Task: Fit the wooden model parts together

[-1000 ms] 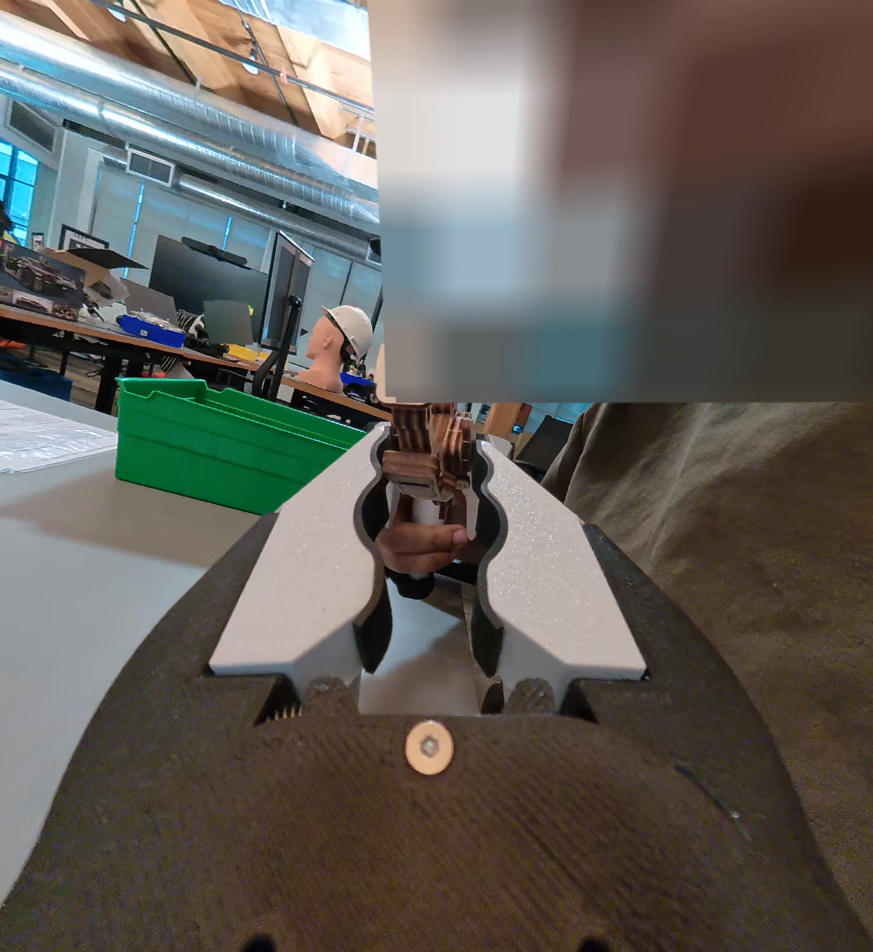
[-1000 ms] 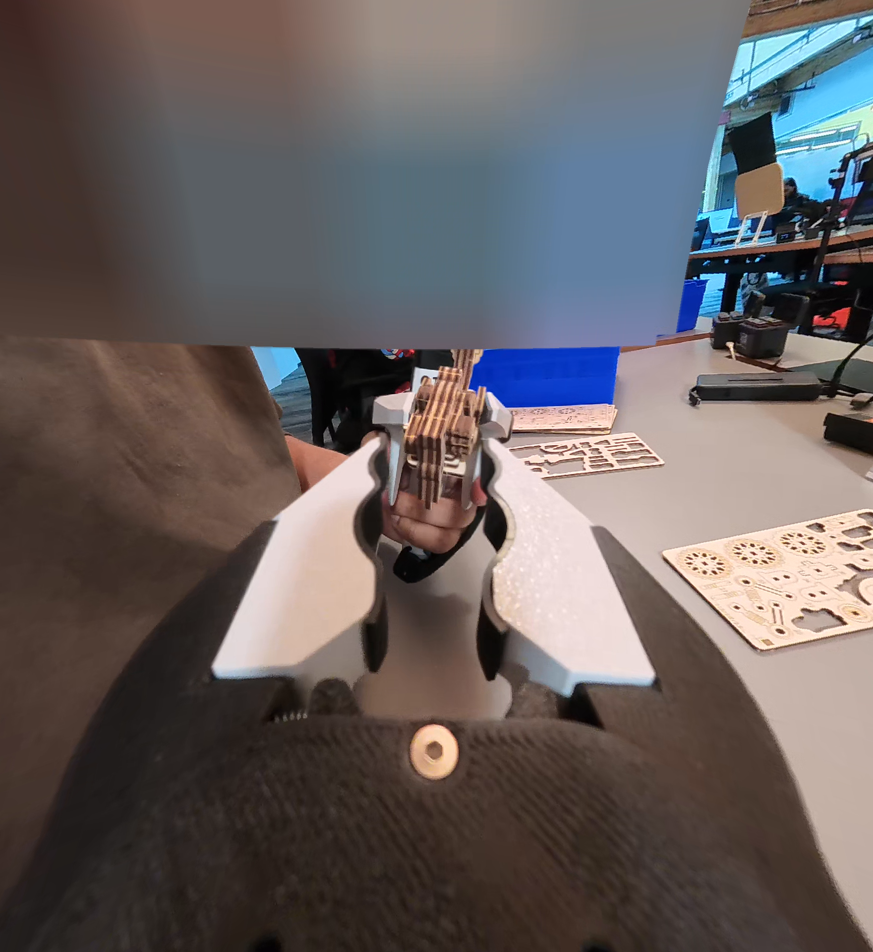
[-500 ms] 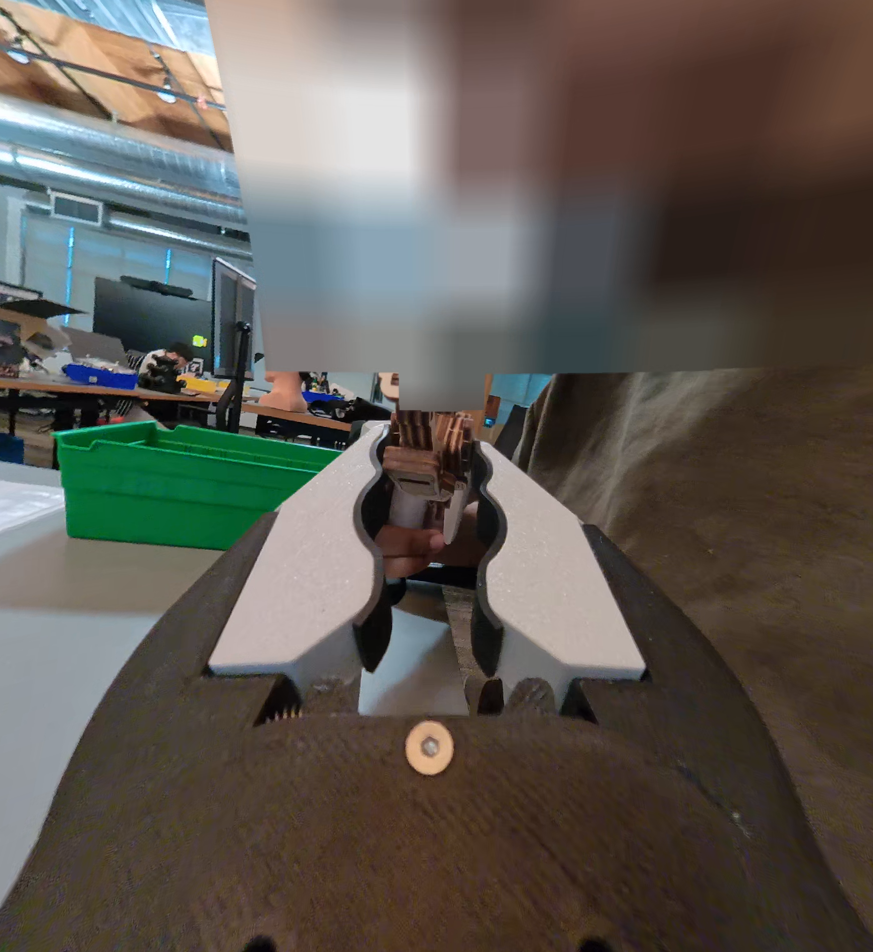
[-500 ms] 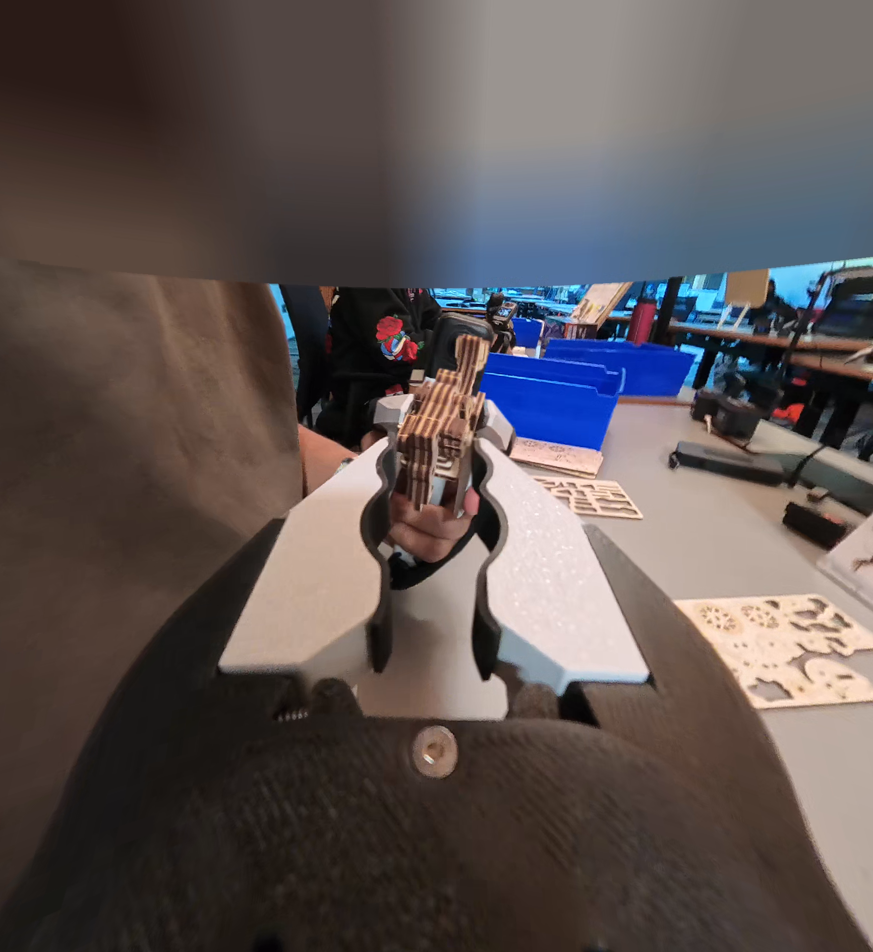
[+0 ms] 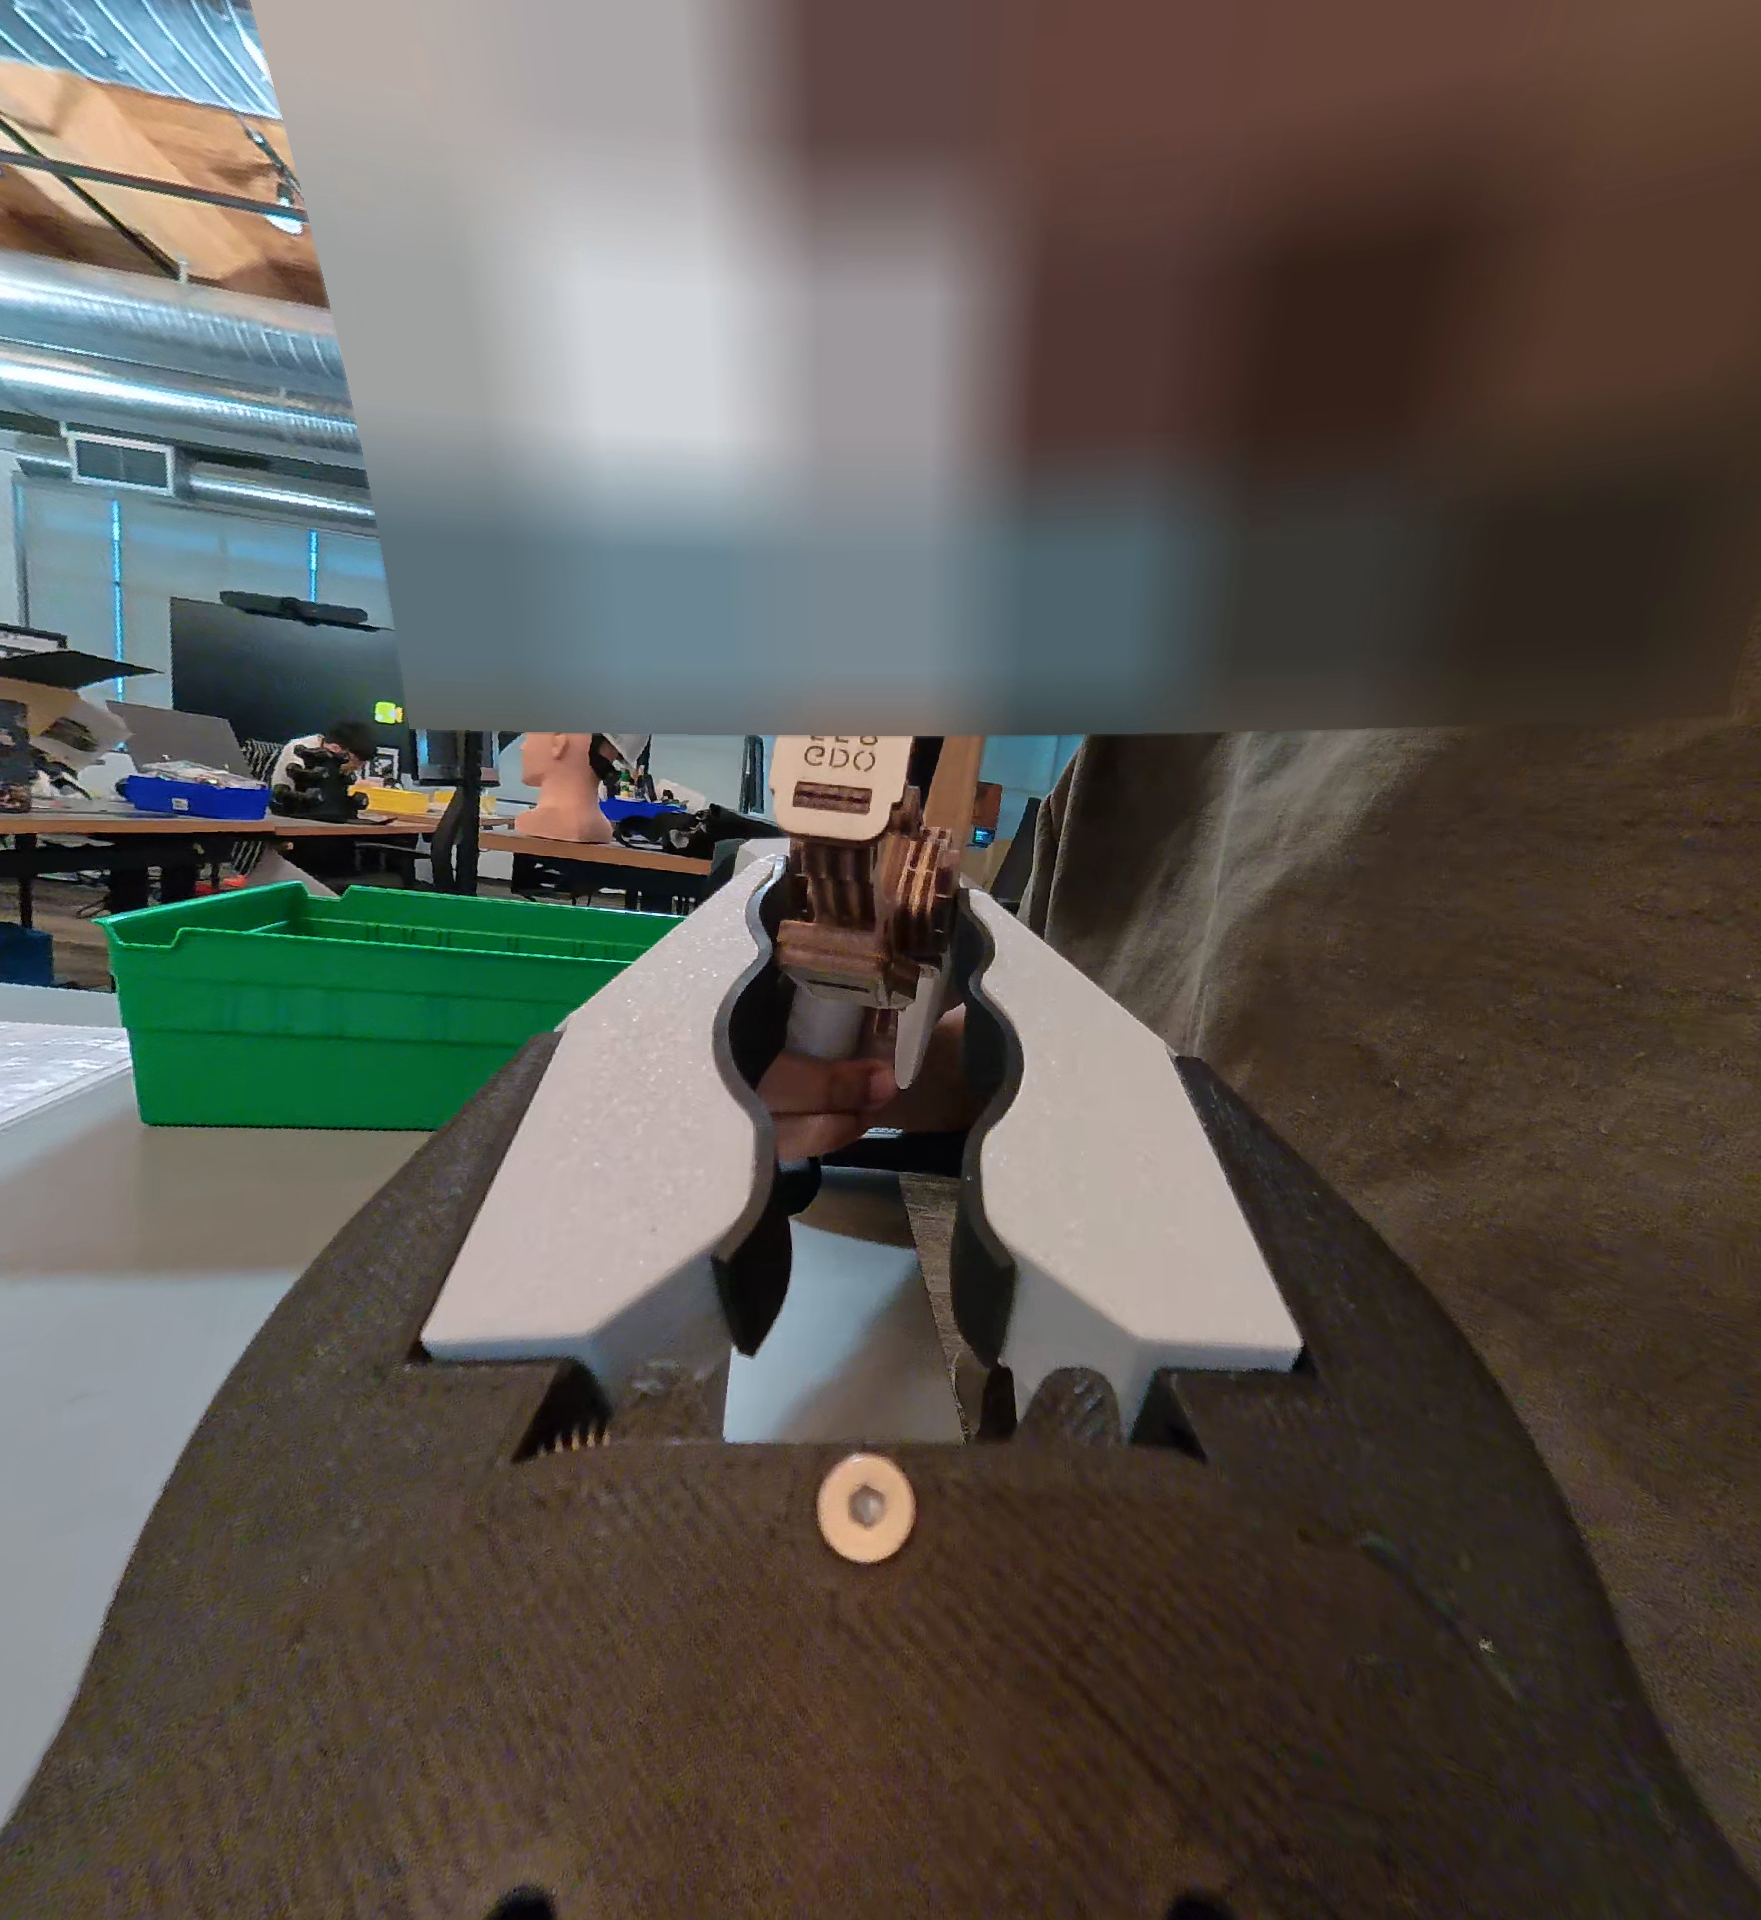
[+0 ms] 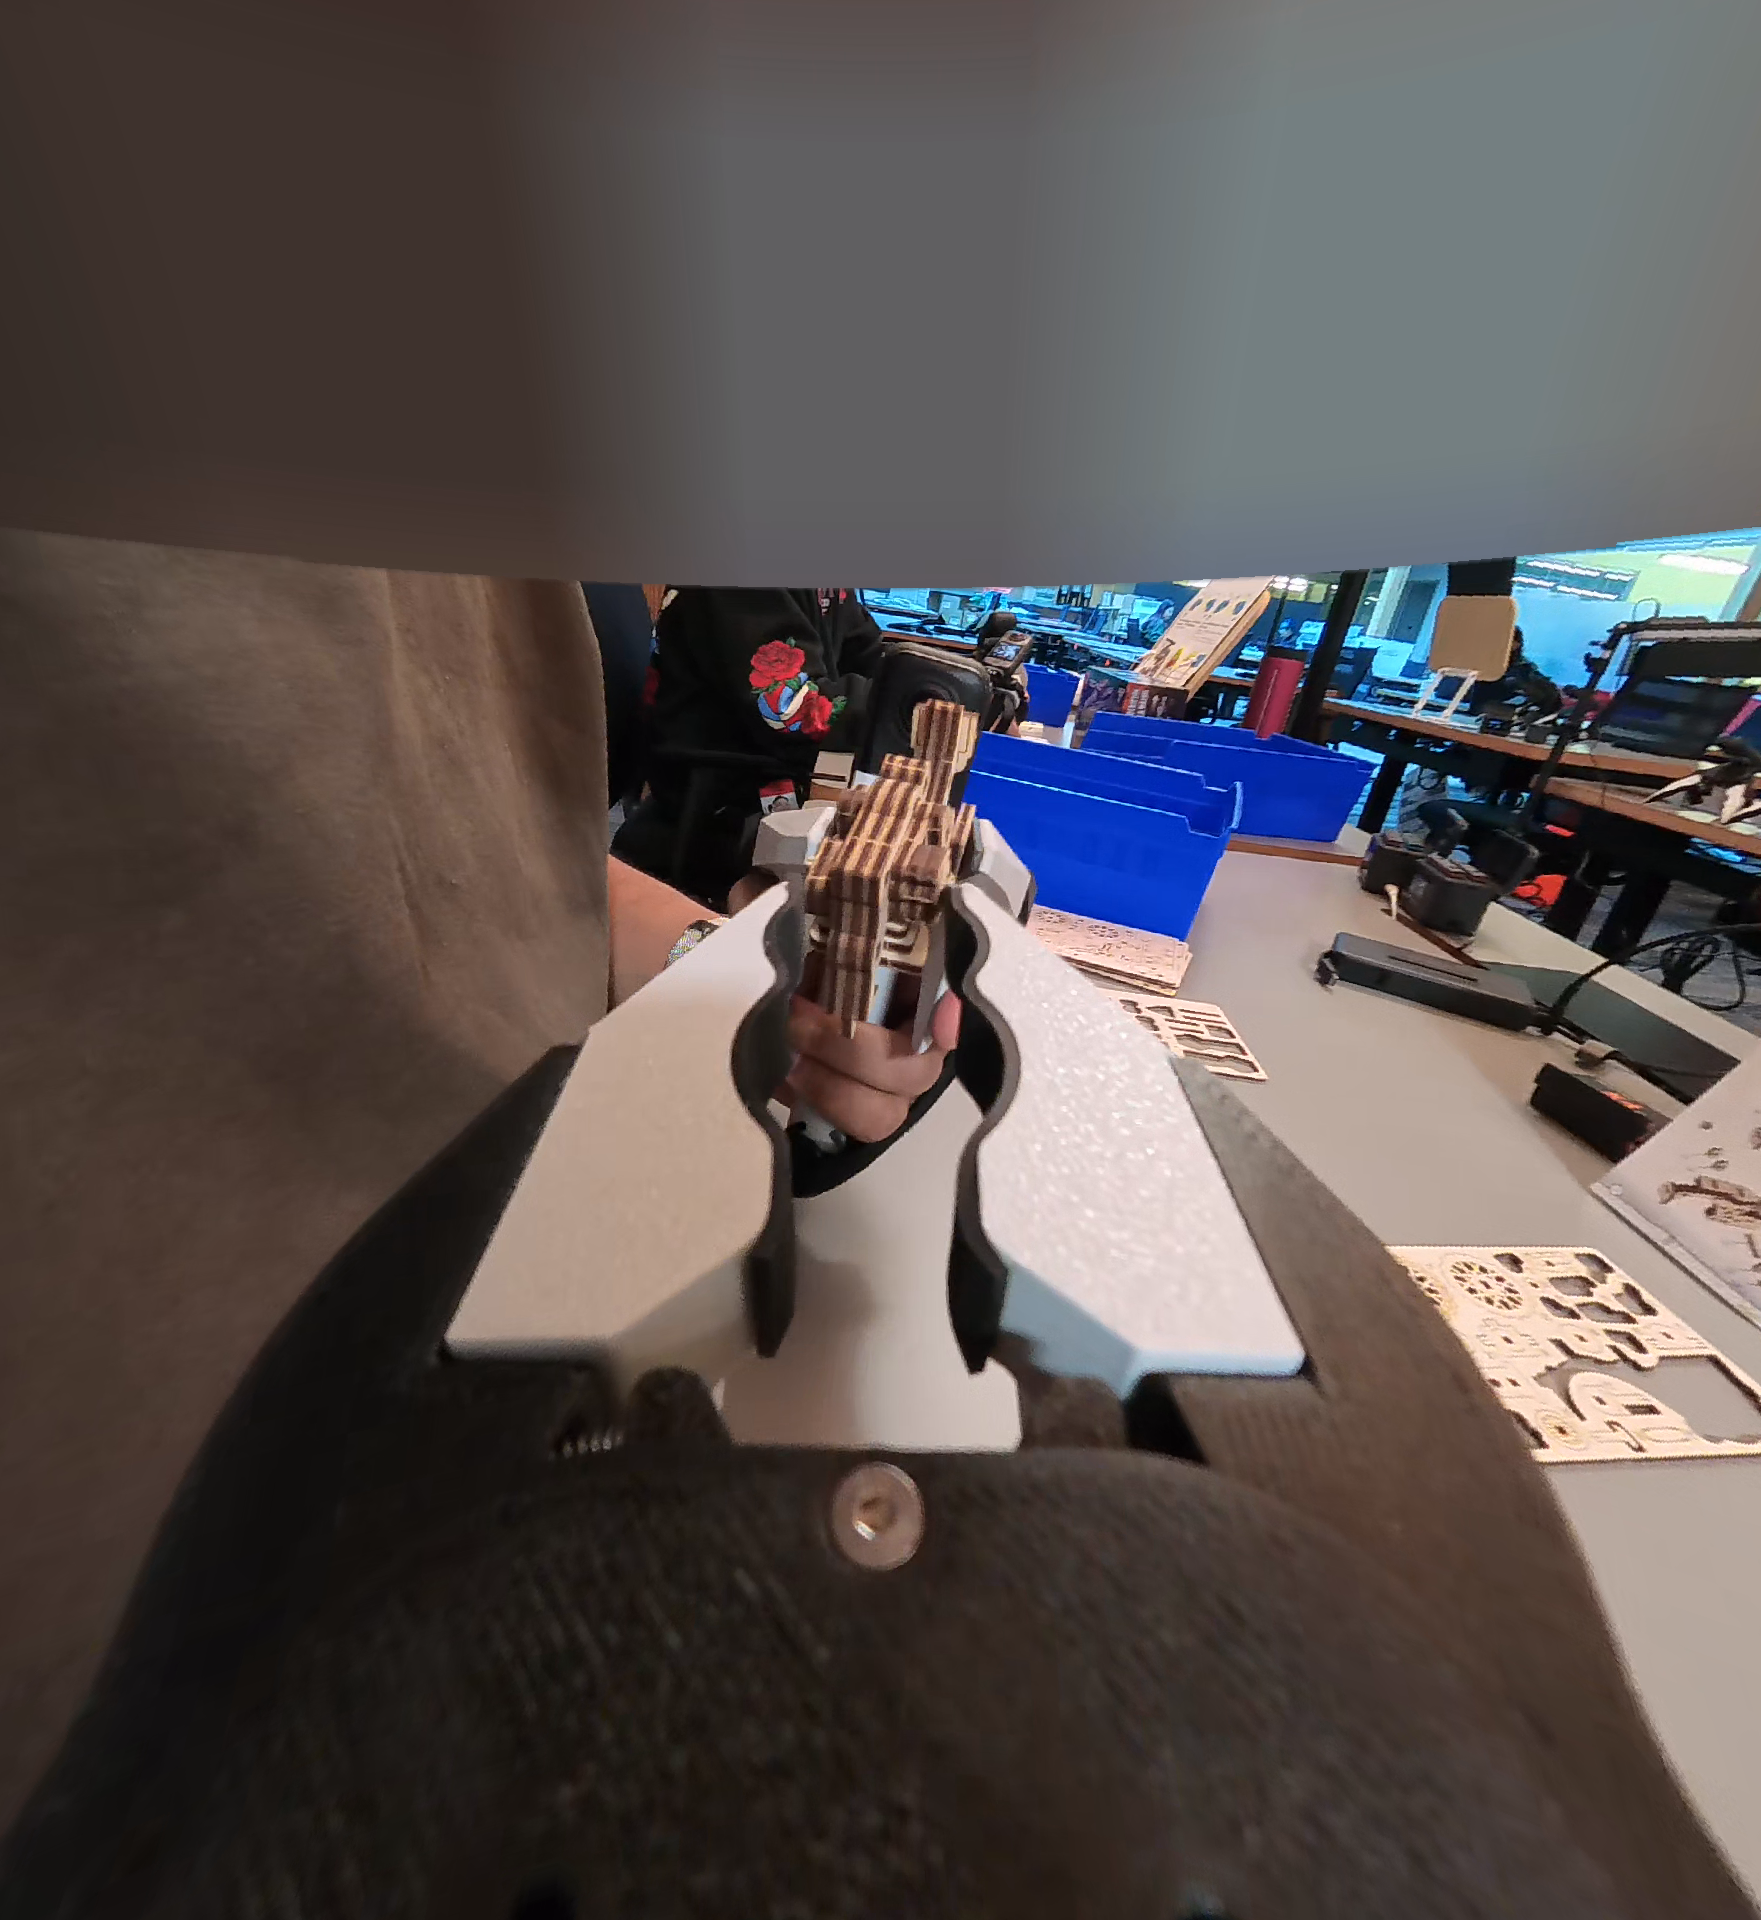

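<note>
**Both tongs clamp one wooden model in mid-air**

The left tongs (image 5: 868,914) are closed on the wooden model (image 5: 871,904), a small block of layered plywood pieces, pinching it at their tips. From the opposite side the right tongs (image 6: 881,914) are closed on the same model (image 6: 891,862), so the two tools meet nose to nose with the model between them, raised above the grey bench (image 6: 1395,1101) and close to the person's olive shirt (image 5: 1478,1039). A narrow piece of the model sticks up above the rest in the right wrist view. Behind each pair of tips, a hand (image 6: 860,1070) on the other tool's grip shows.

On the bench to the right lie flat sheets of cut-out parts (image 6: 1603,1351), with a blue bin (image 6: 1115,831) farther back. To the left stands a green bin (image 5: 356,1008).
</note>
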Available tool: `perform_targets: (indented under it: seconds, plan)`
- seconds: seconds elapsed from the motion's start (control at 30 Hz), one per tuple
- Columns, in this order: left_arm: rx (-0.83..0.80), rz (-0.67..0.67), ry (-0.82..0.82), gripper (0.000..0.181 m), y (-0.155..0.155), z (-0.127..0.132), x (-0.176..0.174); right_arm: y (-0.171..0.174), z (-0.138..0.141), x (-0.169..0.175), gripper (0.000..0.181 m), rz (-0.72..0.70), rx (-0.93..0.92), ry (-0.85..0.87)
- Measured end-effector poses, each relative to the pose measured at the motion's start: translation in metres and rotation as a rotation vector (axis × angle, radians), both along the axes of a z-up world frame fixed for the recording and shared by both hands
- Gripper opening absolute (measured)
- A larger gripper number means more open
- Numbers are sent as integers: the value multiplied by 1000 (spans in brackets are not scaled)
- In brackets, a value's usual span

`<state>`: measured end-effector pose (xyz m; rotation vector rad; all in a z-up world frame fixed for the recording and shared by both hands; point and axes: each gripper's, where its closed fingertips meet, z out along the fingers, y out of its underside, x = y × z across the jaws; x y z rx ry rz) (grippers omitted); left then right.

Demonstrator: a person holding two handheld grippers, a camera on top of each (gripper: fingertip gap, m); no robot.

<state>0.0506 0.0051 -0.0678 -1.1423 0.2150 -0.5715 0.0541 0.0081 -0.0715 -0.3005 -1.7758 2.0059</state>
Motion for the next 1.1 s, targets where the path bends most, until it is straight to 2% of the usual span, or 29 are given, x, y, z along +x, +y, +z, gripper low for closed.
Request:
perform_targets:
  seconds: [1.1]
  plan:
    - [-11,-1,-34,27,1,0,-4,1,-1,-4,23,-16,83,-26]
